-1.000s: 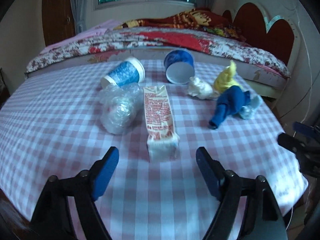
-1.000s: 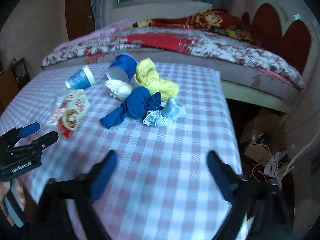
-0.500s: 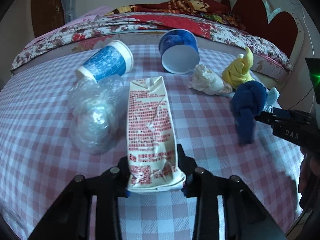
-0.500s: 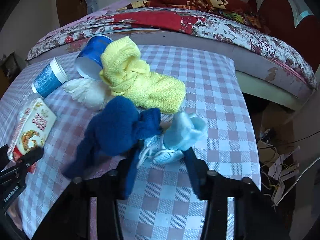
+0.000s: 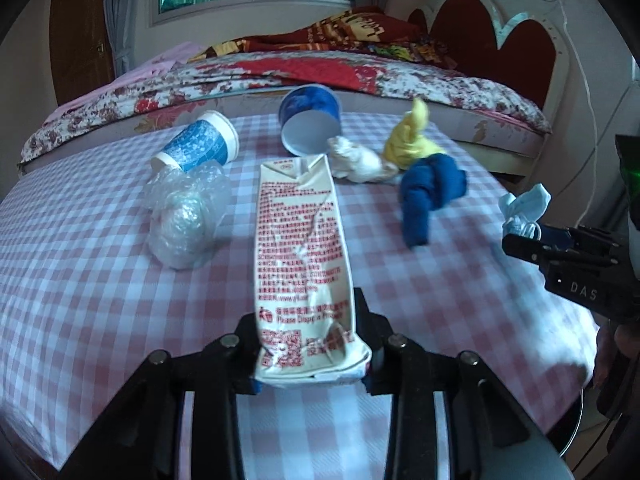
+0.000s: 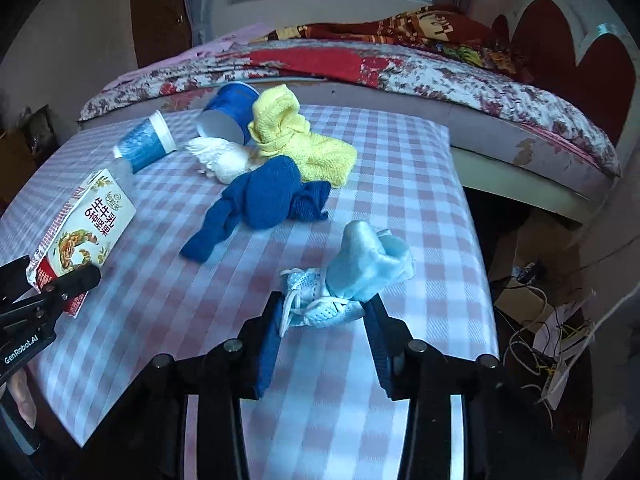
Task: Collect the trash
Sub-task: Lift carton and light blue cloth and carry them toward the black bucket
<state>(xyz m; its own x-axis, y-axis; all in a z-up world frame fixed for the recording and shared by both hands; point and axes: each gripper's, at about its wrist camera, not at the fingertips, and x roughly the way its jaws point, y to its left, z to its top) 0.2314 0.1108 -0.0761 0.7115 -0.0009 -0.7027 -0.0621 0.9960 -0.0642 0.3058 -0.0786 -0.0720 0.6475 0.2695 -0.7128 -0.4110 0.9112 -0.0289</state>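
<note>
Left gripper fingers clamped on carton end, right gripper fingers clamped on mask, both just above desk; nothing binned; cups, wrap, tissue, socks left on desk

The tabletop wears a pink-and-white checked cloth. Take the dark blue knotted cloth as the mark. Touching its far side lies a yellow knitted cloth, and beside that, to the left, a crumpled white wad, perhaps tissue. Farther left and back, a dark blue paper cup lies on its side, mouth towards the cameras; a lighter blue patterned cup lies tipped farther left. A clear crumpled plastic bundle sits near that cup, well left of the blue cloth.
</note>
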